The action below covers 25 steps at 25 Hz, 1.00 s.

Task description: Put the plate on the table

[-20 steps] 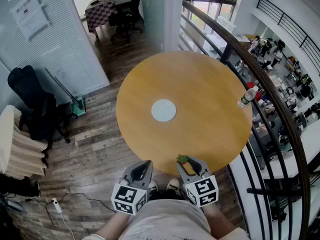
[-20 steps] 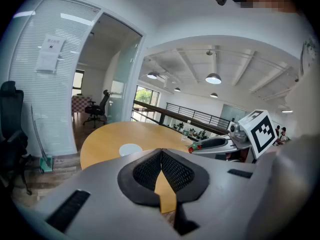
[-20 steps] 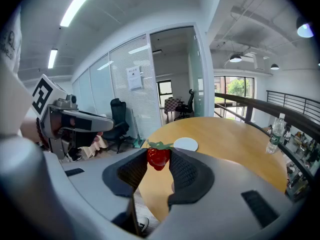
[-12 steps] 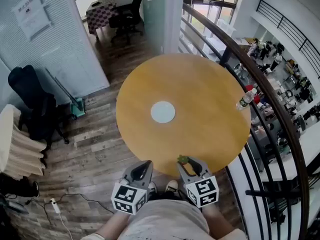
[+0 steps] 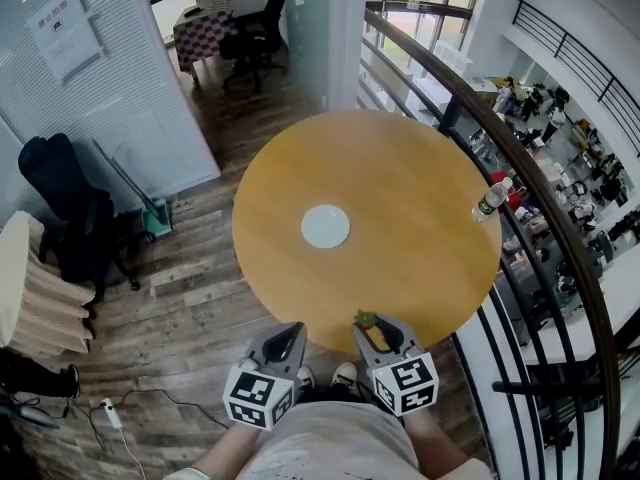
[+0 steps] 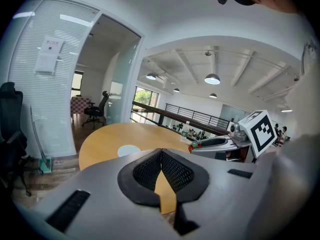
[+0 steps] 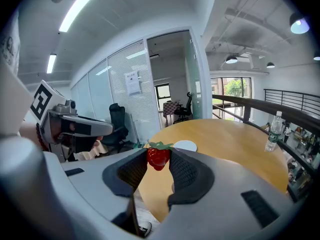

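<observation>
A small white plate [image 5: 325, 226] lies flat near the middle of the round wooden table [image 5: 420, 268]; it also shows in the left gripper view, plate [image 6: 128, 150], and in the right gripper view, plate [image 7: 185, 145]. My right gripper [image 5: 366, 322] hovers at the table's near edge, shut on a red strawberry [image 7: 158, 157] with green leaves, strawberry [image 5: 365, 319]. My left gripper [image 5: 290, 332] is just off the near edge, its jaws closed together with nothing between them [image 6: 160, 159].
A water bottle [image 5: 492, 197] stands at the table's right edge beside a curved black railing [image 5: 560, 258]. A black office chair [image 5: 62, 213] and a beige chair [image 5: 35, 293] sit on the wooden floor at the left. A cable [image 5: 130, 413] lies on the floor.
</observation>
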{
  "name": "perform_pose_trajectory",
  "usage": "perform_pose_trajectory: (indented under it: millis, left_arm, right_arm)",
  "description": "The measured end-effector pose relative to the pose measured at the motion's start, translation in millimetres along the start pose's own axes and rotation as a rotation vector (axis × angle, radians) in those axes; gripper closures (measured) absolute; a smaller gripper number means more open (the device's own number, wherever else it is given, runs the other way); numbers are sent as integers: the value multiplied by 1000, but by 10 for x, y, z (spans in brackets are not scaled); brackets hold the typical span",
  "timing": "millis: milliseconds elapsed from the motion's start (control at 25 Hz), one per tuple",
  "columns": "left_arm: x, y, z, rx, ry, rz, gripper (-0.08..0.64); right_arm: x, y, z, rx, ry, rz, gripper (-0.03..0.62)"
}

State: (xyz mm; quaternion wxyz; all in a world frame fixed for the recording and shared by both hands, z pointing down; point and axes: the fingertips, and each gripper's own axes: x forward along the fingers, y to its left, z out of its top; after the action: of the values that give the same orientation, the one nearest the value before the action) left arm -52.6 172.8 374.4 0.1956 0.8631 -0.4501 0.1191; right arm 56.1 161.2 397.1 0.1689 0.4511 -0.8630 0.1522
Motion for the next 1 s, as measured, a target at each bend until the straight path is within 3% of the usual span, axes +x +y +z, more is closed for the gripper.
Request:
perform_pose_trajectory:
  millis: [760, 1000]
  left_arm:
    - [128, -416, -41, -4, -3, 27, 537]
    - [165, -323, -76, -13, 10, 37, 537]
  right_arm:
    - [-286, -276, -106, -6, 7, 18, 445]
    - [-198, -277, -165, 9, 23, 26, 445]
